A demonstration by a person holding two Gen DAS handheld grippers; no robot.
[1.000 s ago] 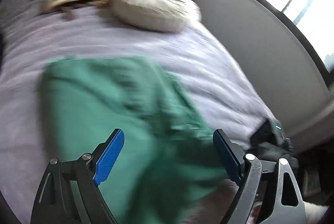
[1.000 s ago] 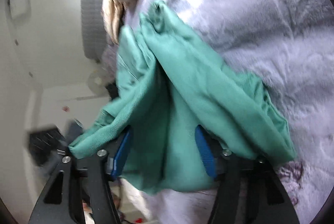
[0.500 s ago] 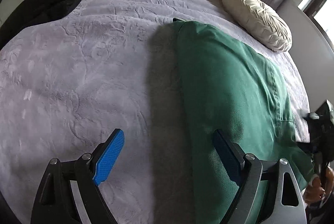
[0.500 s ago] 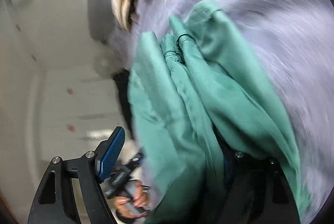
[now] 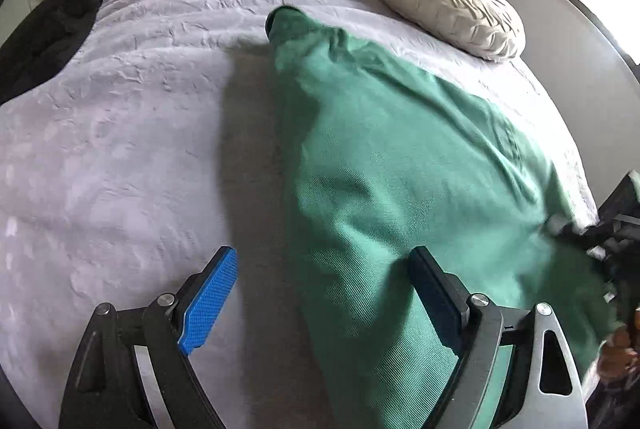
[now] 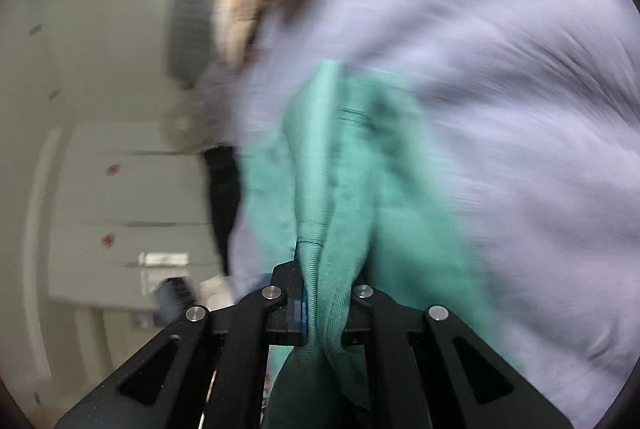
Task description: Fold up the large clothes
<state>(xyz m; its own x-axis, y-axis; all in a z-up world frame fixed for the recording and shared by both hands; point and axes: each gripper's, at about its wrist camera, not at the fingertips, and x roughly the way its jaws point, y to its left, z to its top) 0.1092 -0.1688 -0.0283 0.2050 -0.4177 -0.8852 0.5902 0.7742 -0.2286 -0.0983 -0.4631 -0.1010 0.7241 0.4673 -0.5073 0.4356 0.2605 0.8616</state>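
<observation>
While right gripper jaws closing on bunched green garment on bed, I keep left gripper jaws wide, lower onto edge at 6 o'clock, pinch full layers.

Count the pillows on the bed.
1: a cream pillow at the bed's far right edge, beyond the green garment. Others may be hidden.

text: none readable in either view
green garment: no label or print legible
bedspread: embossed pattern only, no lettering
cushion: no tag readable
cabinet: two small red marks, too blurred to read
gripper pads: plain blue, no markings
</observation>
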